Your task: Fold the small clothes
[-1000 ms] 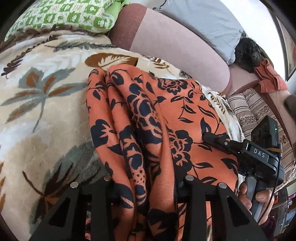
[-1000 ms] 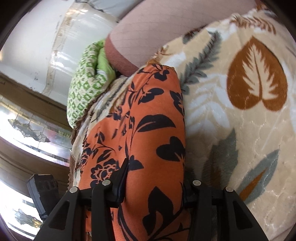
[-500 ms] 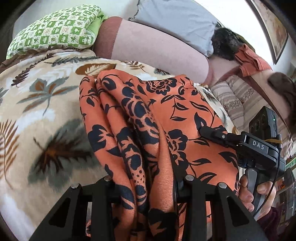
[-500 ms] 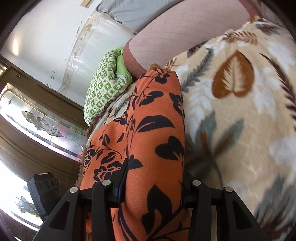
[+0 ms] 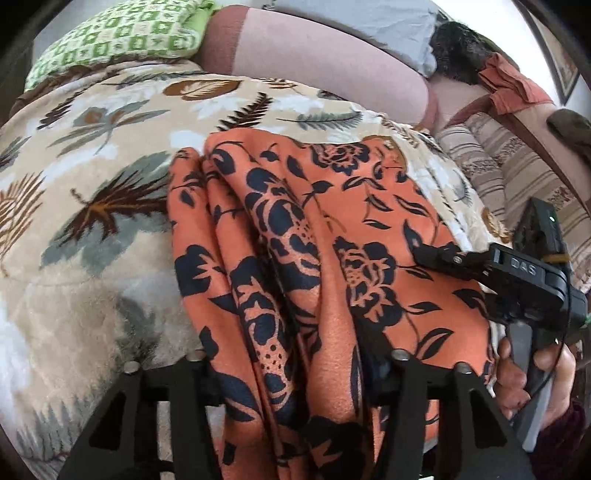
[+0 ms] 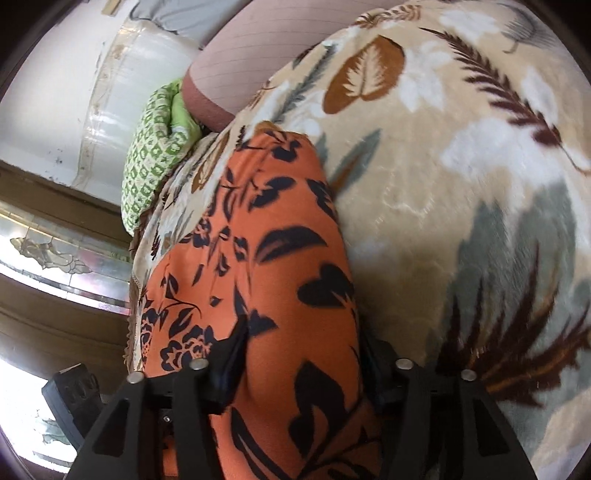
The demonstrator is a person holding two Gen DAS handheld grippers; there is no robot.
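An orange garment (image 5: 314, 221) with a dark floral print lies folded lengthwise on a leaf-patterned blanket (image 5: 92, 184). Its near end runs bunched between the jaws of my left gripper (image 5: 291, 358). Those jaws are opening, and the cloth sits loosely in the widened gap. The right gripper (image 5: 439, 254), held by a hand, rests on the garment's right edge. In the right wrist view the same garment (image 6: 266, 229) passes between the opening jaws of my right gripper (image 6: 301, 354), with a dark gap beside the right finger. The blanket (image 6: 461, 184) spreads to its right.
A green checked pillow (image 5: 122, 40), a pinkish bolster (image 5: 314, 70) and a grey pillow (image 5: 369, 18) line the far edge. A striped cushion (image 5: 517, 177) and an orange cloth (image 5: 513, 81) sit at the right. A decorated window (image 6: 48, 258) is beyond the bed's left side.
Both grippers have drawn the garment toward the near side across the blanket. Their fingers now stand wider apart around the cloth than before.
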